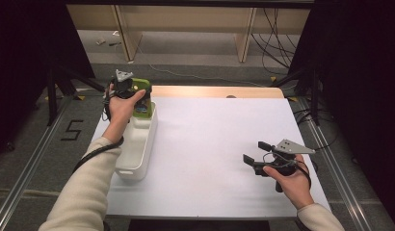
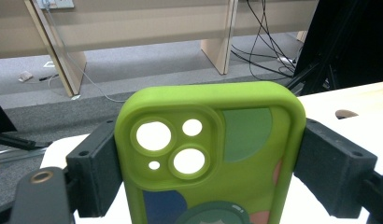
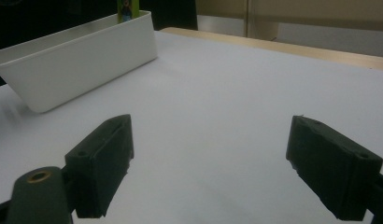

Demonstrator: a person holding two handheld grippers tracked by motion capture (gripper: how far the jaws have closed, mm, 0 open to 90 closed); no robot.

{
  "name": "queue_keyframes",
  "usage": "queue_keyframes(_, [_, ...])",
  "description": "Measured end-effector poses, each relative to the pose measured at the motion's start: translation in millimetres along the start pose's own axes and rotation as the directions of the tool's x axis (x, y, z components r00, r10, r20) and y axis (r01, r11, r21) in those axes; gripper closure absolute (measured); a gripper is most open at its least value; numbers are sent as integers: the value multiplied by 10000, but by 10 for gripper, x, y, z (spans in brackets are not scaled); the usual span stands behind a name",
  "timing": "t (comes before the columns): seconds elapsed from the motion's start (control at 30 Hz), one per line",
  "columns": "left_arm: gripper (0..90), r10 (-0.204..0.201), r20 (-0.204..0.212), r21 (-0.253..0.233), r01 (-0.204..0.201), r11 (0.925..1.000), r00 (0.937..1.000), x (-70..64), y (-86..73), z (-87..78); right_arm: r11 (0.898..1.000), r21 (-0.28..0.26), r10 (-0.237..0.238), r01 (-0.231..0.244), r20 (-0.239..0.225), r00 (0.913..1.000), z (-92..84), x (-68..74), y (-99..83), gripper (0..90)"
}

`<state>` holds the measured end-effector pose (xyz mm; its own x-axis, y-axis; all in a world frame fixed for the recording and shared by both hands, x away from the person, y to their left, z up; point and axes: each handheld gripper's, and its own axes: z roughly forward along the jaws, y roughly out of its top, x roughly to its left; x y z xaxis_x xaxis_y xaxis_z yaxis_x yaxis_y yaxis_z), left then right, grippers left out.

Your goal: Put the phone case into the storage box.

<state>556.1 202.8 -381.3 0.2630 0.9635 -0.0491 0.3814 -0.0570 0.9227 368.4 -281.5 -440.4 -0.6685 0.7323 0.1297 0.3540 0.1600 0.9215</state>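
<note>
A lime-green phone case (image 2: 213, 158) with camera cut-outs and coloured patches stands upright between my left gripper's (image 2: 213, 173) jaws, which press on its two long edges. From above, the case (image 1: 143, 107) and the left gripper (image 1: 134, 94) hang over the far end of a long white bin (image 1: 138, 154) at the table's left. My right gripper (image 1: 256, 151) rests low at the table's right side, jaws wide apart with nothing between them. In the right gripper view, that gripper (image 3: 210, 168) faces the bin (image 3: 77, 65), with the case's top (image 3: 126, 10) poking above its far rim.
The table is covered by a white sheet (image 1: 210, 139), with a bare wooden strip (image 1: 219, 91) along its far edge. Beyond it are a grey floor, wooden furniture legs and loose cables (image 1: 277, 33). Dark stands flank both sides.
</note>
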Motion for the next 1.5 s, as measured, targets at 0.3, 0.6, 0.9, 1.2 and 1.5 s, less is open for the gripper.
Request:
queue_keyframes(0.3, [161, -50, -34, 62, 50, 10000, 10000, 9, -15, 19, 10000, 16, -3, 3, -9, 10000, -1, 1, 0, 159])
queue_keyframes(0.6, [160, -71, -36, 138, 72, 9999, 10000, 11, -45, 39, 10000, 39, -5, 5, -1, 10000, -2, 0, 0, 159])
queue_keyframes(0.9, [160, -73, -25, 186, 74, 9998, 10000, 9, -63, 56, 10000, 42, -9, 9, -6, 10000, -2, 0, -1, 159])
queue_keyframes(1.2, [159, -73, -21, 290, 74, 9996, 10000, 11, -87, 72, 10000, 53, -23, 24, -25, 10000, 1, 0, -2, 159])
queue_keyframes(1.5, [159, -81, -42, 341, 82, 9994, 10000, 12, -104, 86, 10000, 50, -20, 20, -29, 10000, 1, 0, -2, 159])
